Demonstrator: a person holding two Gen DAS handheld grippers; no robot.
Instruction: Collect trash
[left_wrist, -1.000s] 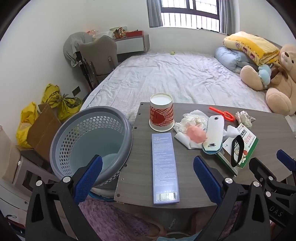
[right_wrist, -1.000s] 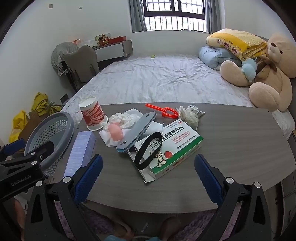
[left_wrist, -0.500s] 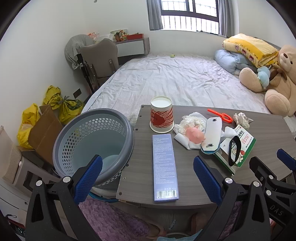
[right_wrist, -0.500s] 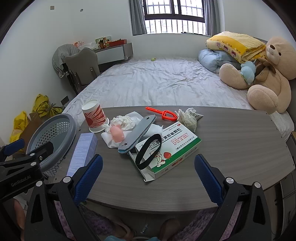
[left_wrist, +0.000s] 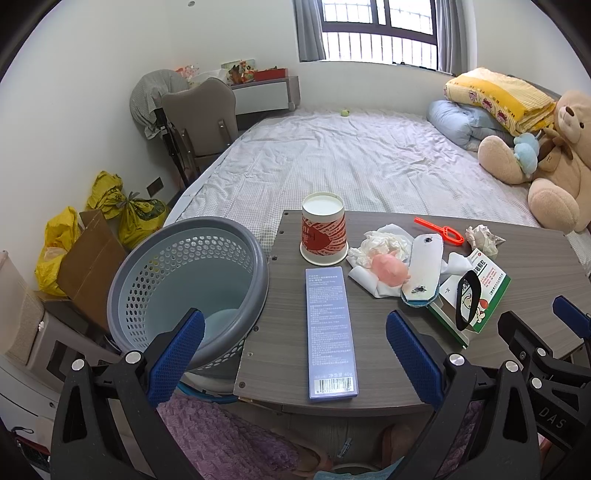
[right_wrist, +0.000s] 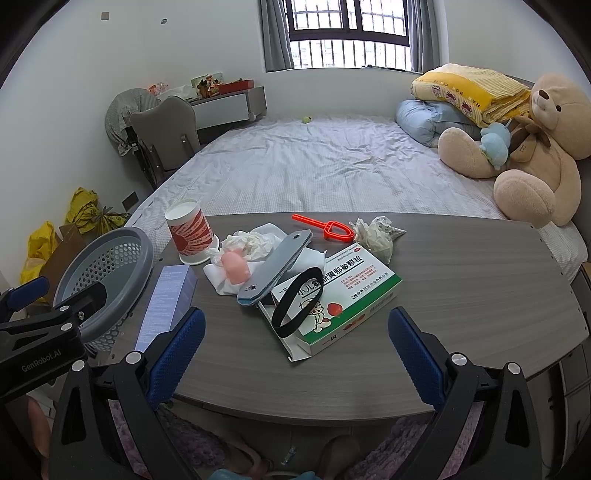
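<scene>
left gripper (left_wrist: 293, 354): jaws spread wide, holding nothing, hanging above the near edge of the table over the blue box.
right gripper (right_wrist: 295, 354): jaws spread wide too, nothing between them, above the near edge in front of the medicine box.
table (right_wrist: 461, 280): grey wood-grain, litter bunched toward its 10 o'clock side in the right wrist view.
blue box (left_wrist: 330, 334): long, flat, lying lengthwise with its barcode end toward the near edge.
paper cup (left_wrist: 324, 229): red and white, upside down at 12 o'clock of the blue box.
tissues (left_wrist: 384, 243): crumpled white heap with a pink lump (left_wrist: 389, 267) on it, just beside the cup.
medicine box (right_wrist: 332, 299): green and white, flap open — a black band (right_wrist: 297, 308) lies across it, a grey insole (right_wrist: 275, 267) leans on its far corner.
red plastic piece (right_wrist: 325, 227): at 12 o'clock of the medicine box, beside a paper wad (right_wrist: 376, 230).
basket (left_wrist: 192, 288): grey, perforated, off the table's left edge — at 9 o'clock of the blue box.
</scene>
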